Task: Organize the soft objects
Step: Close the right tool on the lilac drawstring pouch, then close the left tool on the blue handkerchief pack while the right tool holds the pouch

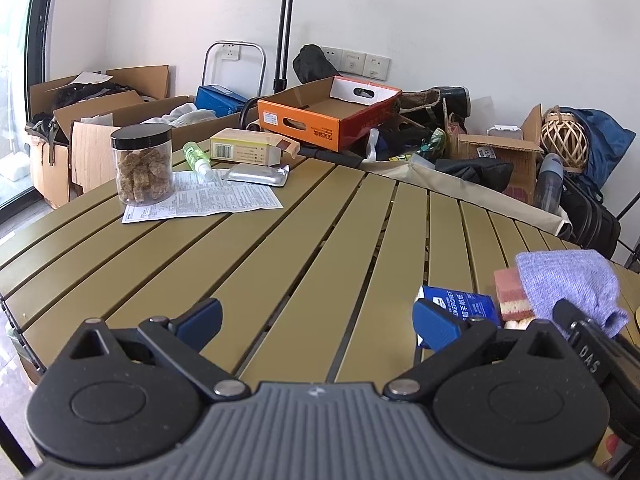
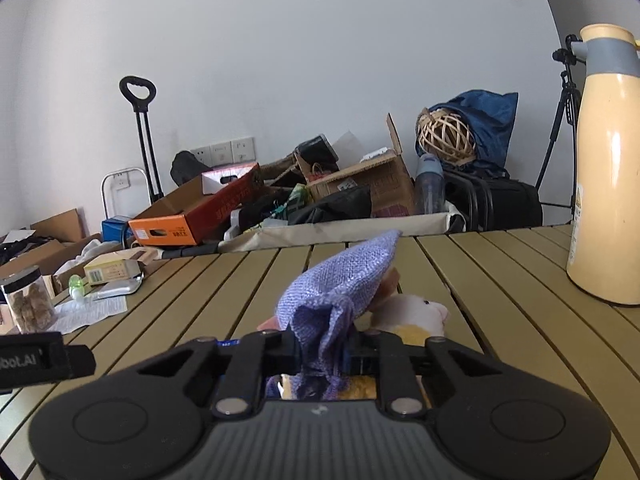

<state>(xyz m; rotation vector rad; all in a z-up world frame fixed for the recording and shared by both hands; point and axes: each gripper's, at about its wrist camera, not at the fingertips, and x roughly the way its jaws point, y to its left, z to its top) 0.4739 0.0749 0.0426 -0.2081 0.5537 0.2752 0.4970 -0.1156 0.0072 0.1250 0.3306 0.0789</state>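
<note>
A lilac woven cloth (image 2: 340, 280) hangs bunched in my right gripper (image 2: 324, 354), which is shut on its lower corner. Beneath the cloth lie a pink sponge (image 2: 390, 280) and a white and yellow plush toy (image 2: 416, 312). In the left wrist view the same cloth (image 1: 568, 284) drapes over the pink and white sponge (image 1: 510, 294), beside a blue tissue pack (image 1: 464, 304). My left gripper (image 1: 316, 322) stands open low over the slatted olive table (image 1: 304, 240), nothing between its blue pads (image 1: 434, 326). Part of the right gripper (image 1: 588, 344) shows at the right edge.
A jar of brown chunks (image 1: 144, 164), a printed leaflet (image 1: 200, 200), a green spray bottle (image 1: 198, 160), a foil pack (image 1: 258, 175) and a small carton (image 1: 248, 150) sit at the table's far left. A cream thermos (image 2: 608, 168) stands far right. Boxes and bags crowd the floor behind.
</note>
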